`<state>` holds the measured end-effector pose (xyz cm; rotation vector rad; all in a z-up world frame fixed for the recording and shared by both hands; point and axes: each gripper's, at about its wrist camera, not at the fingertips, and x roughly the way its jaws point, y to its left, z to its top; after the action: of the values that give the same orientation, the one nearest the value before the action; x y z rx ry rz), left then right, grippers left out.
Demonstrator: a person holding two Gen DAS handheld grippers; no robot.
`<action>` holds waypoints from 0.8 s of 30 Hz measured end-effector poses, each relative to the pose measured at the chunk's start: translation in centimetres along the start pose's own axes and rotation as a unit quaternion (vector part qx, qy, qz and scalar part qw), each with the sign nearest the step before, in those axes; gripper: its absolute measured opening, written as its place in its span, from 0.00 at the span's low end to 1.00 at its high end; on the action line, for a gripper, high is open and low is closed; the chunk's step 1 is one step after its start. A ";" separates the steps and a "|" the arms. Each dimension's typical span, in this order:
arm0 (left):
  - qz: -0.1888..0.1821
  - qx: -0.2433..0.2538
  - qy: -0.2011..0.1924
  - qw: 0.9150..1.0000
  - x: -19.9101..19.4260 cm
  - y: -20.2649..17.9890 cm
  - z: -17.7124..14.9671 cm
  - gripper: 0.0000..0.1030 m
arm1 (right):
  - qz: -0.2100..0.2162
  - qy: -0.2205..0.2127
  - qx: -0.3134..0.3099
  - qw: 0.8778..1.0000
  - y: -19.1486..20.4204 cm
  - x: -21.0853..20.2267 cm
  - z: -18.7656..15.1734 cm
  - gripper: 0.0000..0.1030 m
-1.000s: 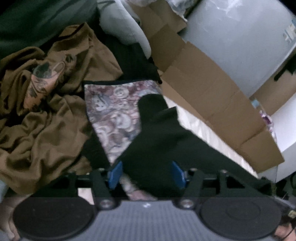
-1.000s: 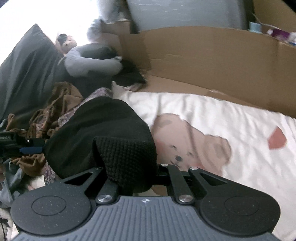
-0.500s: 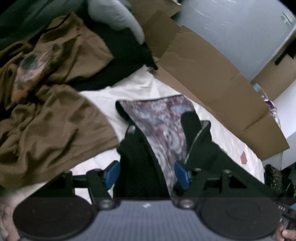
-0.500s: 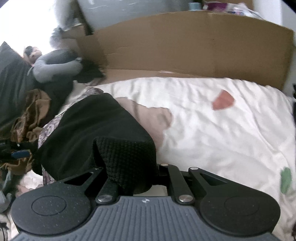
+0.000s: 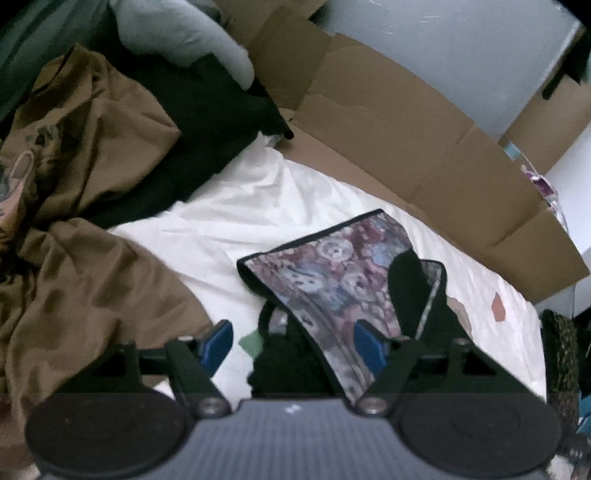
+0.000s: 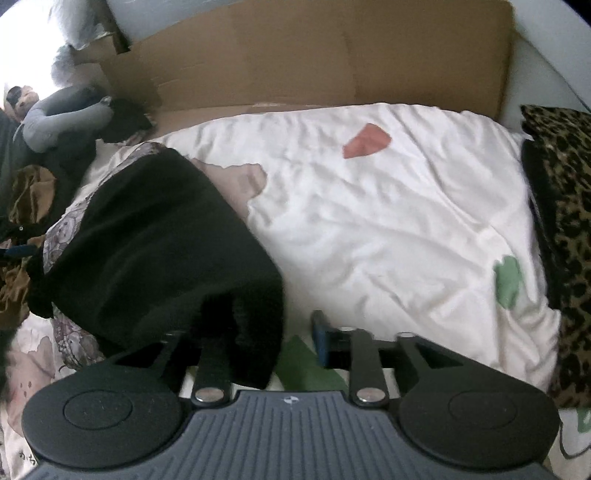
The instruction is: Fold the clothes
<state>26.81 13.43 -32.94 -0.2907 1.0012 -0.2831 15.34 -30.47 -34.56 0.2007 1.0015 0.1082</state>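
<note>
A black knit garment with a flowery printed lining [image 5: 332, 269] lies crumpled on the white printed bed sheet [image 5: 240, 206]. My left gripper [image 5: 293, 345] hovers over its near end. Its jaws are opening, with the fabric between the blue pads [image 5: 218, 343] and the left pad clear of it. In the right wrist view the same garment [image 6: 155, 229] spreads to the left over the sheet [image 6: 369, 221]. My right gripper [image 6: 271, 325] is opening too. The black knit edge drapes over its left finger and hides it, while the right pad [image 6: 320, 339] stands free.
A brown garment [image 5: 85, 266] is heaped at the left, with dark clothes [image 5: 207, 122] and a grey cushion [image 5: 177, 33] behind it. A cardboard wall [image 6: 295, 55] lines the far side of the bed. A leopard-print fabric [image 6: 565, 221] lies along the right edge.
The garment was carried off the brown heap onto the white sheet. My right jaws, shut on the black knit before, have parted. My left jaws have widened.
</note>
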 end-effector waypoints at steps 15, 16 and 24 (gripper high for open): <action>-0.045 -0.048 0.031 0.997 5.2 1.9 1.9 0.81 | -0.041 -0.020 -0.003 0.999 -1.8 -1.7 -0.4 0.46; -0.048 -0.053 0.031 0.997 5.5 2.1 2.0 0.81 | -0.045 -0.022 -0.004 0.999 -1.8 -1.8 -0.4 0.46; -0.093 -0.110 0.037 0.989 7.9 3.7 2.7 0.78 | -0.086 -0.004 0.008 0.996 -3.8 -1.7 -1.1 0.47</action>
<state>33.49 14.32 -39.10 -0.5799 1.0829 -0.3547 13.47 -34.36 -34.53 0.1289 1.0087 -0.0570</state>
